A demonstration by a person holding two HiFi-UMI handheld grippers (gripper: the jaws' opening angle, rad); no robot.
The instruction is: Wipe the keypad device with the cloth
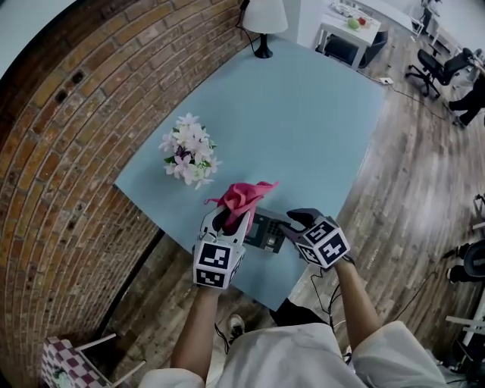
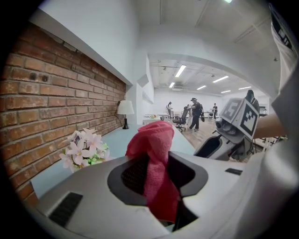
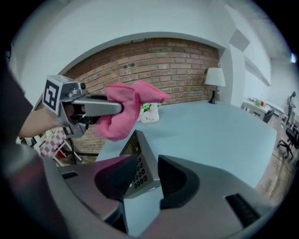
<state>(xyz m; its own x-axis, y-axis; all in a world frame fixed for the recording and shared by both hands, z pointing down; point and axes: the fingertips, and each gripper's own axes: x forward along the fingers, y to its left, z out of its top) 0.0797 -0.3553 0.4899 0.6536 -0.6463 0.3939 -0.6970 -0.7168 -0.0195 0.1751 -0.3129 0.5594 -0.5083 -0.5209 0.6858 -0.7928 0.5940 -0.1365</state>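
Note:
A grey keypad device lies on the light blue table close to its near edge. My left gripper is shut on a pink cloth, which bunches out past the jaws just left of and above the device. The left gripper view shows the cloth pinched between the jaws. My right gripper sits at the device's right end. In the right gripper view the jaws stand open around the device's near corner, with a gap on one side. The cloth hangs above the device there.
A bunch of pale flowers stands on the table's left side and a lamp at its far corner. A brick wall runs along the left. Wooden floor, office chairs and distant people lie to the right.

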